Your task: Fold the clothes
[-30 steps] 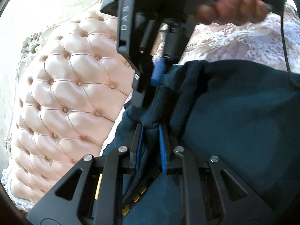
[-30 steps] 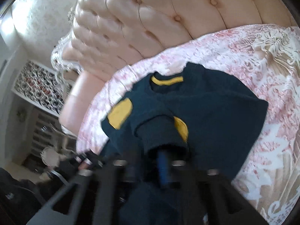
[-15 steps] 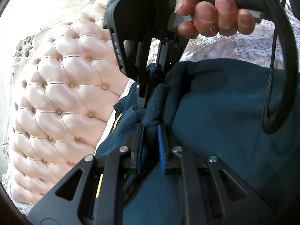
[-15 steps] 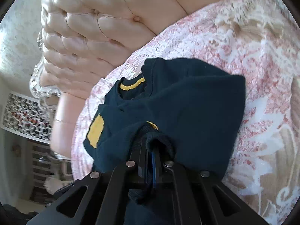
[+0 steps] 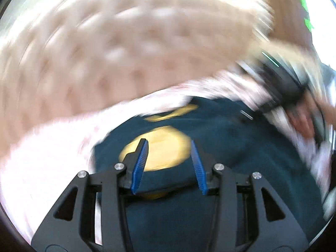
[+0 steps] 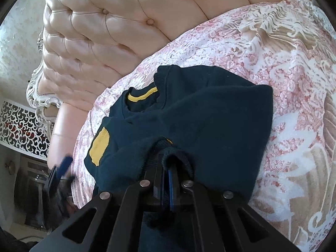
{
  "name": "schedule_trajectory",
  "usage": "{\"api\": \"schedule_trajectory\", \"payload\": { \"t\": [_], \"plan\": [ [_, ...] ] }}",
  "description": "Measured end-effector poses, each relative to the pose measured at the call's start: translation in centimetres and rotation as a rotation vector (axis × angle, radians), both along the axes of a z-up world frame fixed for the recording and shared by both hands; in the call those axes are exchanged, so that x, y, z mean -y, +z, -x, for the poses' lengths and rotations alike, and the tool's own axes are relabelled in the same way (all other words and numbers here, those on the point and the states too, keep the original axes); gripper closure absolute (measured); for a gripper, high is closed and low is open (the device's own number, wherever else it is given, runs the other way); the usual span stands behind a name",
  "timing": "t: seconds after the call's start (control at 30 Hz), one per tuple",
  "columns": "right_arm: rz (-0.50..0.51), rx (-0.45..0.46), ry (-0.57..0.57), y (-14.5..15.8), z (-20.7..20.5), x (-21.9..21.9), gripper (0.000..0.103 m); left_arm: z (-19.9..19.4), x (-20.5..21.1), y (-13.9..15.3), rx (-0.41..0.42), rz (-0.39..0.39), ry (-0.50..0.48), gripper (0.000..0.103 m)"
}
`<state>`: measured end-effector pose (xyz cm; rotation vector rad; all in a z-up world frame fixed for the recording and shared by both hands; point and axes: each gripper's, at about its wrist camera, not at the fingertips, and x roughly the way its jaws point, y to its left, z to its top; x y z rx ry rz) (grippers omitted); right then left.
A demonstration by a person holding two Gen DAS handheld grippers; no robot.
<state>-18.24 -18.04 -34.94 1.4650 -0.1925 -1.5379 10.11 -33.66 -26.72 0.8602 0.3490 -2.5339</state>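
A dark teal sweater (image 6: pixel 210 113) with yellow trim is lying bunched on the bed (image 6: pixel 294 96), on its pink and white floral cover, near the head edge where the tufted pink headboard (image 6: pixel 117 21) is rising behind it. Its collar (image 6: pixel 142 96), lined in yellow, is pointing toward the headboard, and a yellow elbow patch (image 6: pixel 99 145) is showing on the sleeve folded along the side of the garment nearest the bed's left edge.

The right gripper (image 6: pixel 168 172) is sitting low over the near side of the sweater, its jaws pressed together on a ribbed cuff (image 6: pixel 176 157) of the sweater, with dark fabric draping over and around the fingers and one blue pad (image 6: pixel 170 187) just showing between them.

The left gripper (image 5: pixel 168 161) is hovering above the sweater (image 5: pixel 241 147) with its jaws spread wide and nothing between them; both blue ribbed pads (image 5: pixel 138 168) are bare. Seen through the gap, a yellow patch (image 5: pixel 159 147) is lying directly beneath. The left wrist view is heavily smeared, so the headboard (image 5: pixel 126 52) and the bed cover (image 5: pixel 52 147) are showing only as pale streaks, and a dark shape at the right edge of that view cannot be made out. In the right wrist view the left gripper (image 6: pixel 61 172) is appearing blurred off the bed's left edge, beside the sweater.
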Motion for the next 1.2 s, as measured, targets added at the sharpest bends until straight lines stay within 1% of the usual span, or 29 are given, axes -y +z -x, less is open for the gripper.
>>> {"api": "schedule_trajectory", "payload": {
  "t": [0.07,0.1,0.13,0.17,0.2,0.27,0.33,0.37,0.4,0.47,0.53,0.57,0.6,0.67,0.73,0.8,0.83,0.9,1.0,1.07,1.13,1.2],
  "plan": [
    [-0.003,-0.001,-0.003,0.0,0.0,0.0,0.103,-2.5,2.9,-1.2,-0.02,-0.154,0.147,0.058],
    [-0.004,0.0,-0.004,0.0,0.0,0.1,0.103,-3.8,4.4,-1.8,-0.031,-0.232,0.22,0.064],
    [-0.005,0.001,-0.006,0.0,0.0,0.2,0.103,-5.1,5.9,-2.5,-0.041,-0.309,0.294,0.081],
    [-0.006,0.001,-0.008,0.0,0.0,0.3,0.103,-5.5,6.0,-3.4,-0.004,-0.362,0.311,0.088],
    [-0.008,0.001,-0.009,0.0,0.0,0.4,0.103,-5.1,5.4,-4.3,0.054,-0.364,0.29,0.089],
    [-0.011,-0.001,-0.009,0.0,0.0,0.4,0.103,-4.1,4.3,-5.6,0.153,-0.317,0.25,0.09],
    [-0.012,0.001,-0.008,0.0,0.0,0.4,0.102,-3.9,3.3,-5.8,0.194,-0.277,0.242,0.09],
    [-0.014,-0.003,-0.008,0.0,0.0,0.4,0.102,-3.8,3.4,-5.7,0.196,-0.28,0.243,0.09],
    [-0.016,-0.008,-0.009,0.1,-0.1,0.4,0.102,-3.4,4.2,-5.5,0.188,-0.292,0.244,0.091],
    [-0.025,-0.056,-0.003,0.7,-0.5,0.4,0.102,-3.0,5.7,-4.9,0.159,-0.312,0.254,0.092],
    [-0.035,-0.106,0.003,1.3,-0.9,0.6,0.102,-3.2,6.6,-3.9,0.118,-0.286,0.278,0.091],
    [-0.033,-0.115,0.0,1.5,-1.0,0.5,0.1,-3.3,7.1,-3.4,0.099,-0.267,0.291,0.09],
    [-0.03,-0.122,-0.004,1.7,-1.0,0.5,0.099,-3.4,7.3,-3.1,0.073,-0.261,0.301,0.088],
    [-0.024,-0.135,-0.011,2.0,-1.1,0.4,0.099,-3.5,7.5,-3.1,0.023,-0.266,0.308,0.088],
    [-0.018,-0.149,-0.018,2.4,-1.2,0.3,0.099,-1.8,7.6,-4.0,0.052,-0.278,0.267,0.088],
    [-0.012,-0.163,-0.025,2.7,-1.3,0.2,0.099,-0.3,7.3,-5.5,0.127,-0.301,0.238,0.088],
    [-0.009,-0.17,-0.029,2.9,-1.3,0.2,0.099,0.1,6.9,-5.7,0.148,-0.289,0.233,0.088],
    [0.002,-0.182,-0.035,3.3,-1.5,0.0,0.099,0.3,6.3,-5.1,0.16,-0.23,0.231,0.088],
    [0.019,-0.204,-0.043,4.4,-1.9,-0.2,0.099,0.4,5.3,-3.3,0.105,-0.142,0.217,0.088],
    [0.021,-0.218,-0.061,4.9,-2.0,-0.5,0.099,0.3,4.0,-2.2,0.082,-0.114,0.185,0.087],
    [0.007,-0.222,-0.083,5.0,-2.1,-0.9,0.099,0.9,3.4,-1.9,0.067,-0.095,0.16,0.086],
    [-0.015,-0.232,-0.102,5.0,-2.3,-1.1,0.099,1.3,2.7,-1.3,0.048,-0.054,0.133,0.086]
  ]
}}
